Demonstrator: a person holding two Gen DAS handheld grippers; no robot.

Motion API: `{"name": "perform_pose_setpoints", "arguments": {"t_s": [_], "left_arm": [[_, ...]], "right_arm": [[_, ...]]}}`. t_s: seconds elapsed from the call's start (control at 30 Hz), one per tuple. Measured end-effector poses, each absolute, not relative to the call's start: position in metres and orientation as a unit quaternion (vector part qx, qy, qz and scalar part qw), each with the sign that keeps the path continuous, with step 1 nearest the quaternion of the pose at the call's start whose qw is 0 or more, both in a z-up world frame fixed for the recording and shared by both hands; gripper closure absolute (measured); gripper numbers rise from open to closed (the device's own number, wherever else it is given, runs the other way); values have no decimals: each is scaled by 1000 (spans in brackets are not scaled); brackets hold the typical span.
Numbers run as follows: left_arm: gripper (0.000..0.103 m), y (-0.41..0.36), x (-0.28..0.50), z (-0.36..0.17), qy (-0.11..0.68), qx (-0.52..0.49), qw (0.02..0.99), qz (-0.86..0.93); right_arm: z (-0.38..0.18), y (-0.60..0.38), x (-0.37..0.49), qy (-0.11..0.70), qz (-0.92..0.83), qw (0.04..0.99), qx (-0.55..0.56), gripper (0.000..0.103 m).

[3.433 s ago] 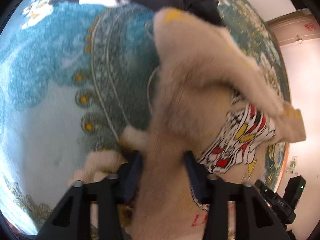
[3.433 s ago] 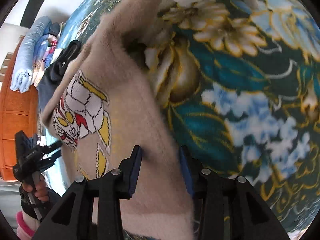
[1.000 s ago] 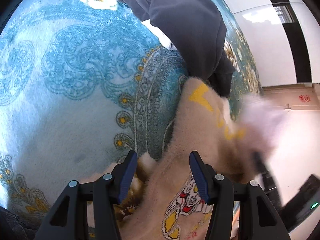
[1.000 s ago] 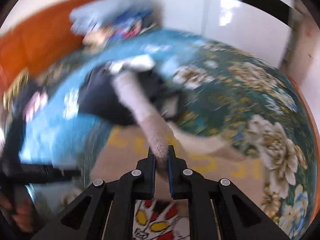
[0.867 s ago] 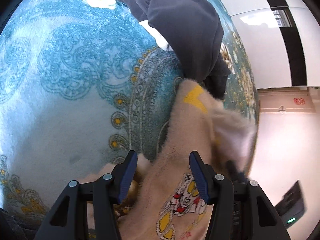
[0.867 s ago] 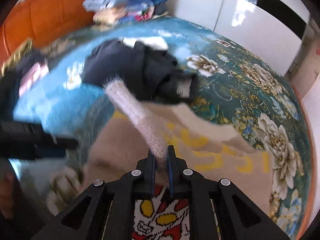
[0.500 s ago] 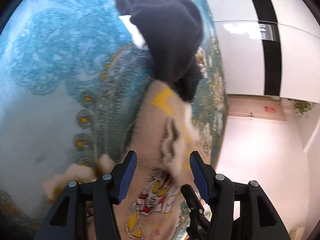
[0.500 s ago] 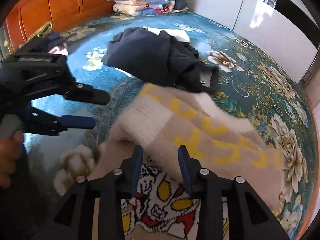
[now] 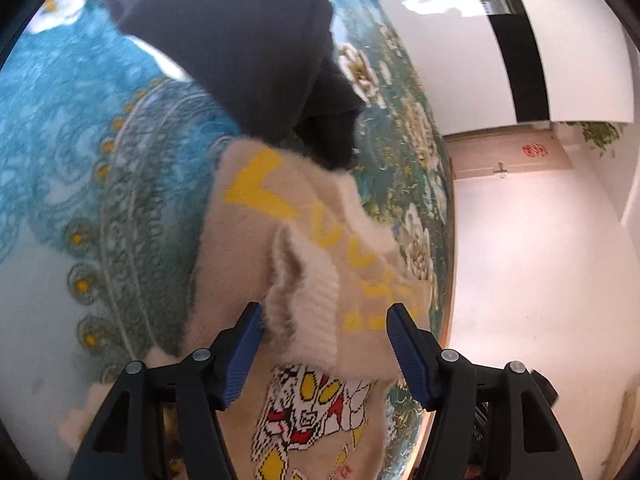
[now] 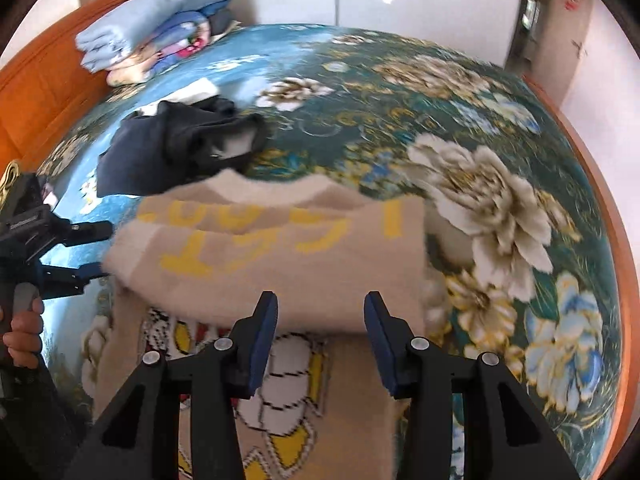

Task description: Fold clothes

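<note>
My right gripper [image 10: 320, 340] jaws have just been opening, nothing between them; left gripper [image 9: 324, 356] jaws standing apart, empty; fuzzy beige knit sweater [image 10: 280, 248] lying part-folded on the floral bed [image 10: 500, 128]; soft, light, floppy; I am judging the ribbed cuff [image 9: 308, 304] or hem edges the best hold.

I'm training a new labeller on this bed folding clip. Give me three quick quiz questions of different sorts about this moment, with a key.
1. True or false: the right gripper clamps the beige sweater.
2. What lies beyond the sweater's collar: A) dark clothes pile, B) a pillow, C) a basket?
3. What colour is the sweater's lettering?

Key: 1 false, its jaws have just been opening and stand apart above the fabric; 2 A; 3 yellow.
</note>
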State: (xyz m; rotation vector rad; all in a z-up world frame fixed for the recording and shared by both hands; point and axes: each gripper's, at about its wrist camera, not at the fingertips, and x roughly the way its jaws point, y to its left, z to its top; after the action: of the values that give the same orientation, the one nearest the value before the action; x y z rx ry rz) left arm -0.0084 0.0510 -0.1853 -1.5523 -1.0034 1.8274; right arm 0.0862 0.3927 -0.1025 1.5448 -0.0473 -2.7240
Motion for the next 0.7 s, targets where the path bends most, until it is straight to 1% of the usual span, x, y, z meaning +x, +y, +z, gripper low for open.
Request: {"name": "perform_pose_setpoints", "arguments": {"t_s": [0.03,0.07,0.1,0.13,0.23,0.27,0.37,0.4,0.47,0.53,0.7], "left_arm": [[58,54,-8,-185,-365,-576,271,679],[68,57,-7,-185,-357,-577,275,681],[83,60,-6,-184,-346,-578,277,685],[91,64,-3,-183,-326,-580,278,693],[93,64,1,-174,-297,-567,281,715],[93,56,3,-171,-304,-555,281,721],[93,28,10,-154,-359,-503,278,735],[93,19,11,-152,-363,-496,265,743],[93,13,8,-161,-349,-517,233,746],[93,13,5,-187,-340,-564,195,726],[93,17,2,-204,-334,-589,177,714]], "right_arm": [[-105,399,85,-24,-869,-2,495,57],[-107,405,83,-37,-867,-7,497,57],[-109,412,81,-55,-865,-11,499,57],[-112,417,78,-72,-862,-14,502,57],[-119,425,69,-104,-853,-18,510,57],[-119,424,67,-103,-853,-17,511,57],[-110,419,62,-95,-861,-6,499,57],[-106,417,61,-92,-865,-2,494,57],[-99,413,60,-81,-874,4,480,57],[-103,410,54,-76,-870,7,487,56],[-143,412,40,-79,-848,4,525,56]]}}
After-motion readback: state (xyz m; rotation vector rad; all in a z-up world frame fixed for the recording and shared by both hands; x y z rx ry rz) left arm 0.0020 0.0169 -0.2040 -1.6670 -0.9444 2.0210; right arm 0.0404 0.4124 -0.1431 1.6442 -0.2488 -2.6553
